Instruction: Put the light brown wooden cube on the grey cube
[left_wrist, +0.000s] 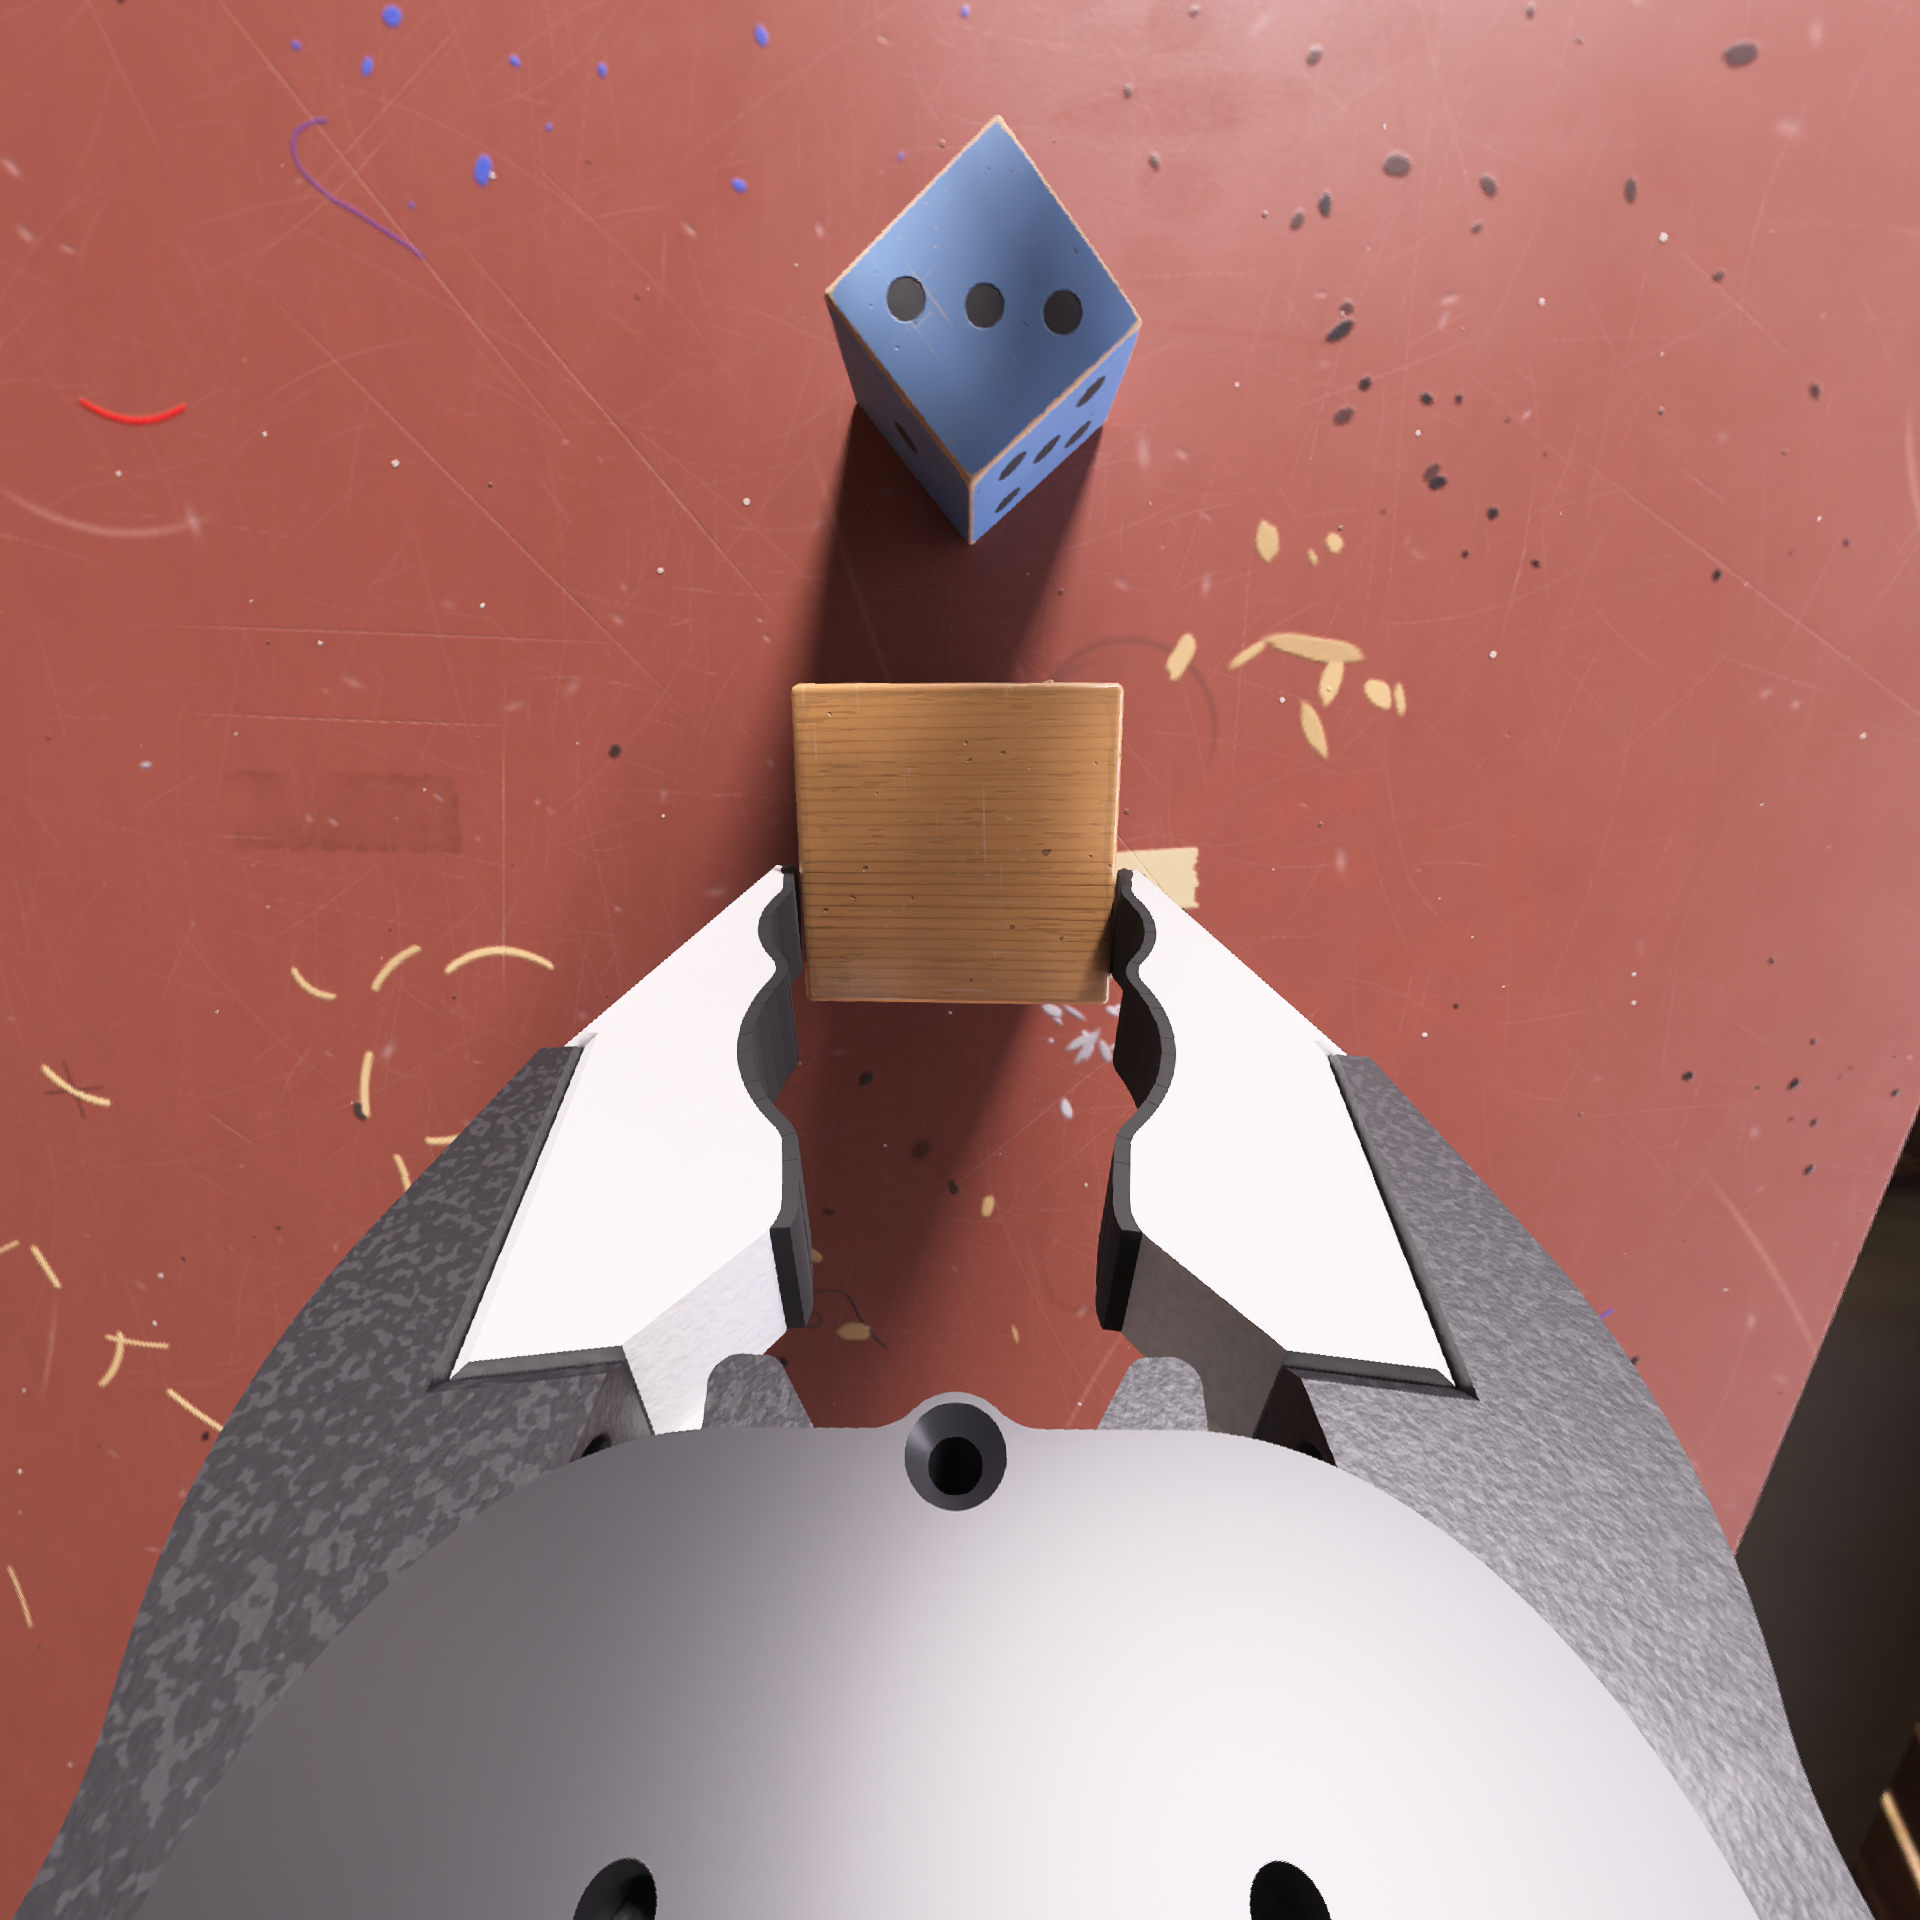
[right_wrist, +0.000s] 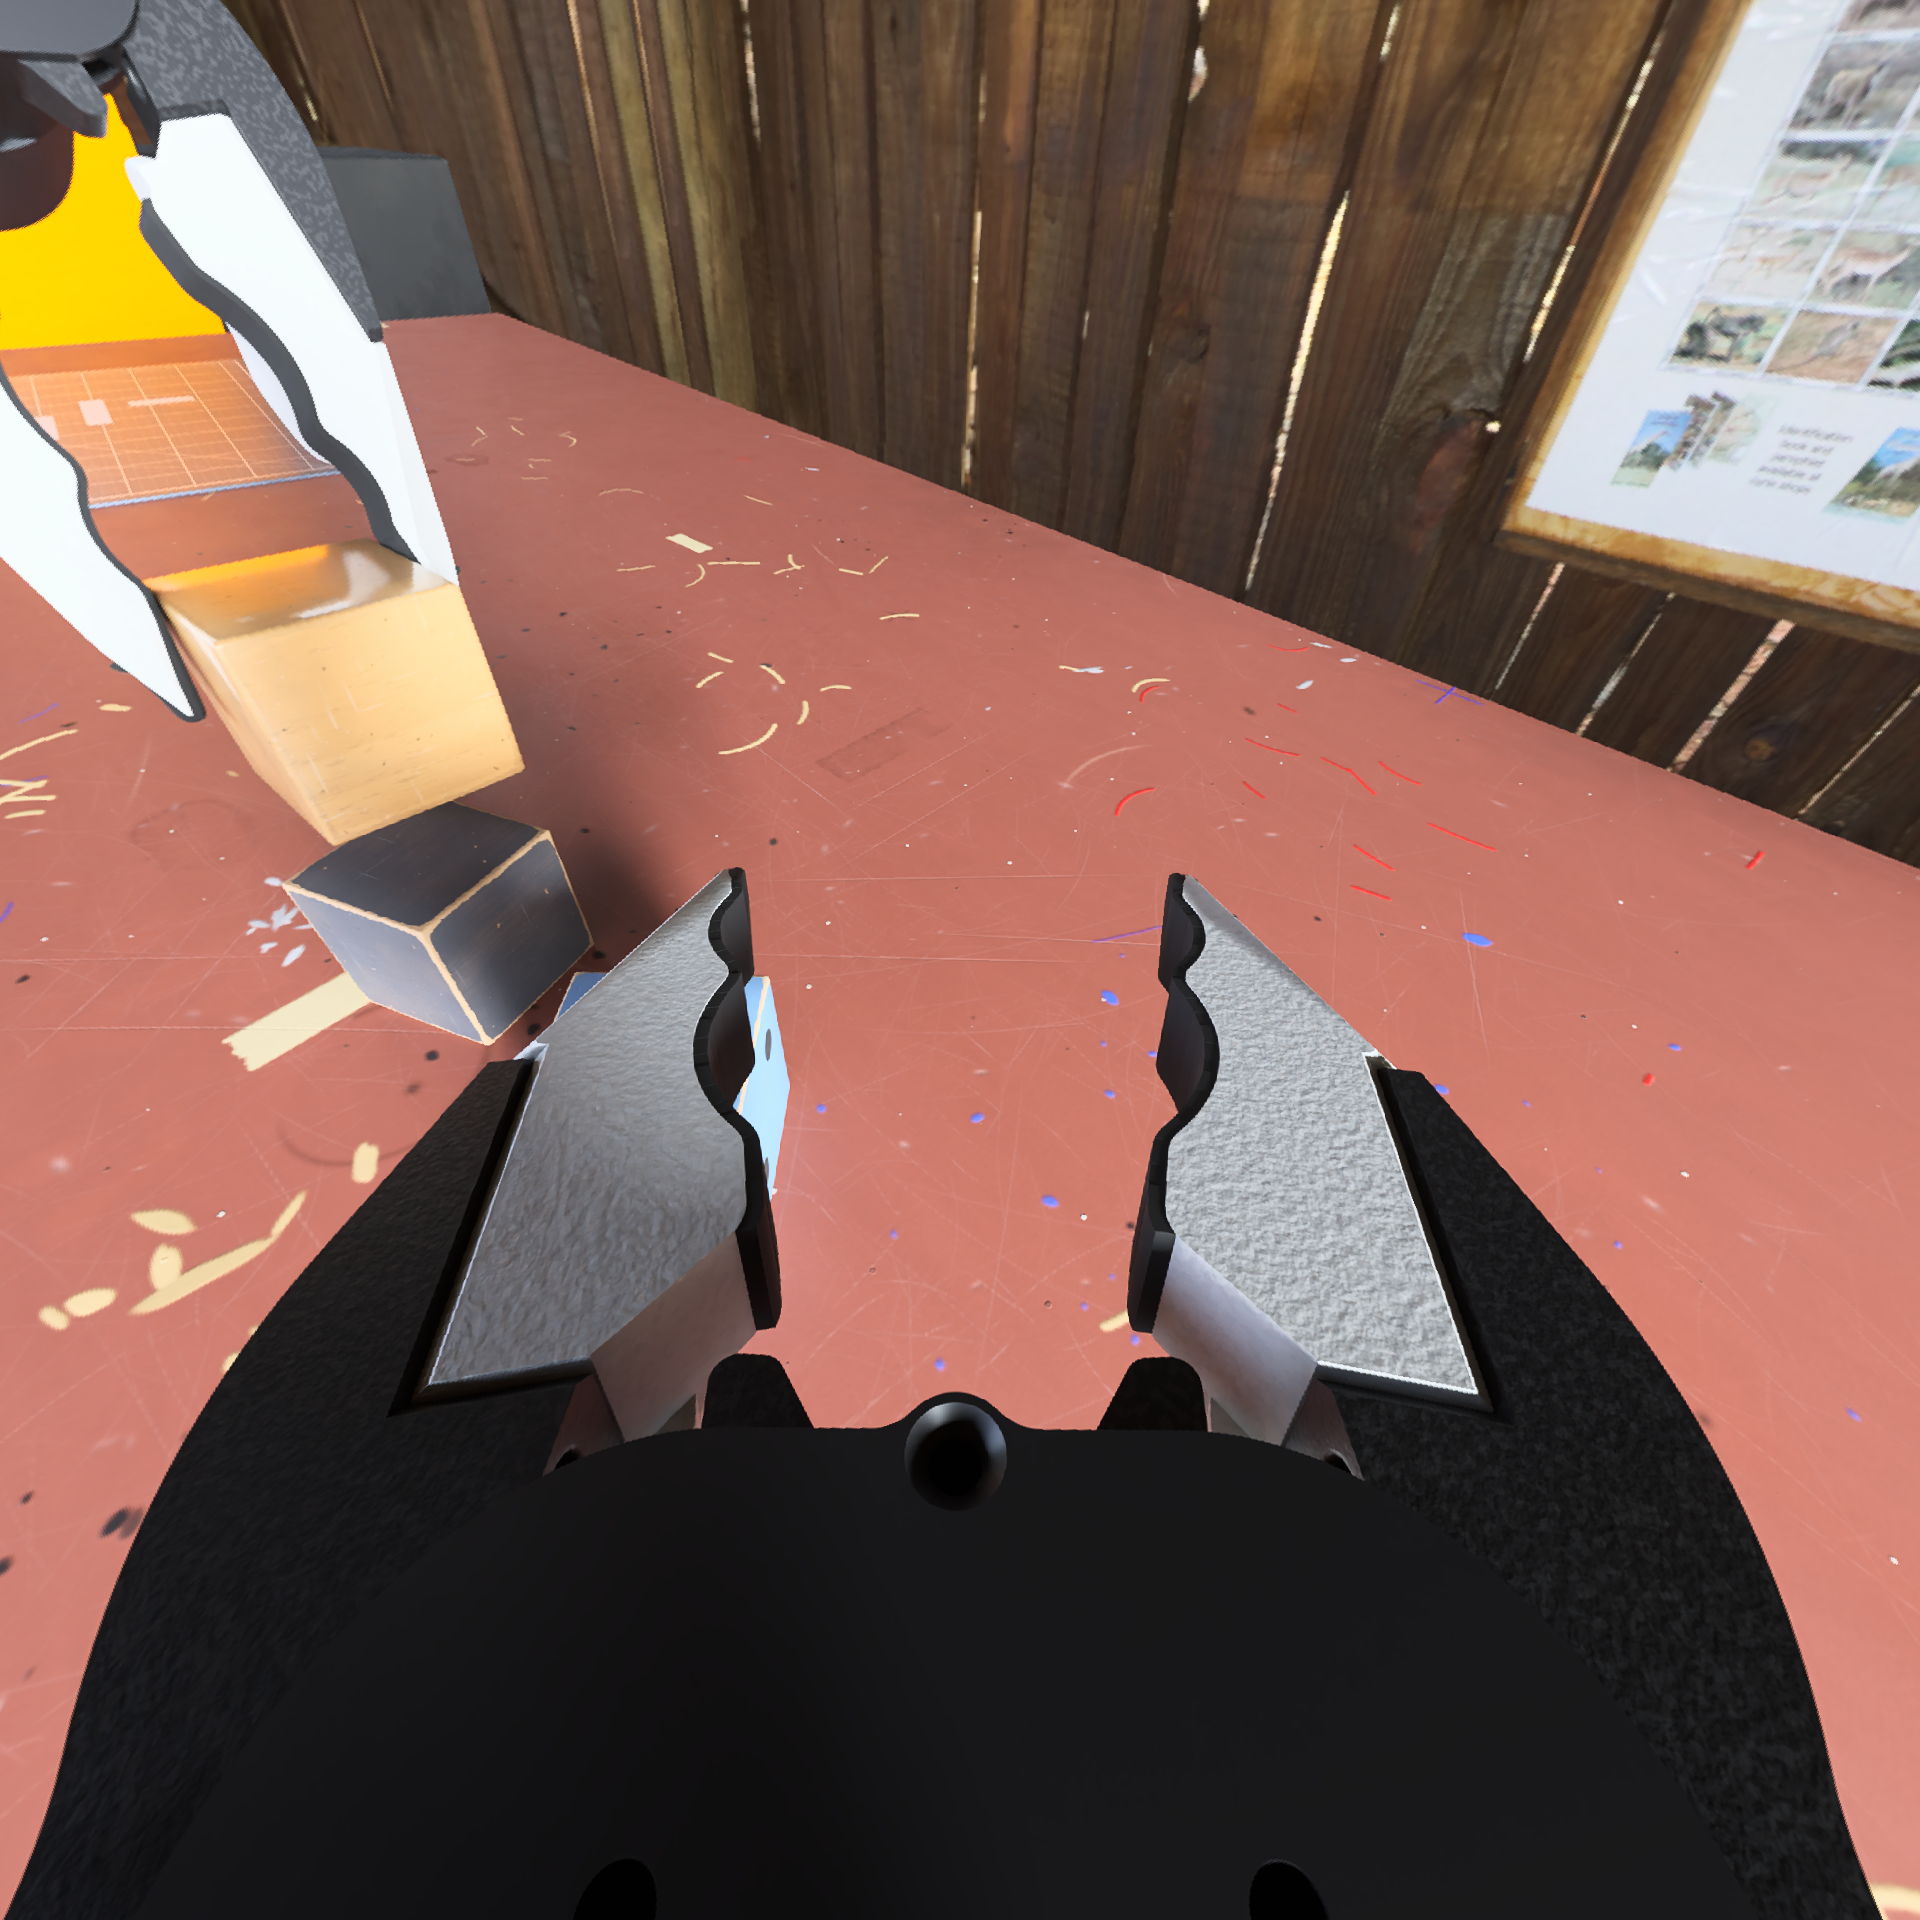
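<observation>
My left gripper (left_wrist: 956, 883) is shut on the light brown wooden cube (left_wrist: 956, 810) and holds it by its near half above the red table. In the right wrist view the same gripper (right_wrist: 312, 634) holds the wooden cube (right_wrist: 343, 686) just over the far side of the dark grey cube (right_wrist: 447, 925), which sits on the table; I cannot tell whether the two touch. The grey cube is hidden under the wooden cube in the left wrist view. My right gripper (right_wrist: 956, 904) is open and empty, to the right of the grey cube.
A blue die (left_wrist: 982, 332) stands on the table beyond the wooden cube; it also peeks out behind my right gripper's left finger (right_wrist: 767, 1049). A wooden plank wall (right_wrist: 1039, 260) with a framed board (right_wrist: 1766, 312) runs along the table's far edge. The table edge (left_wrist: 1829, 1351) is near on the right.
</observation>
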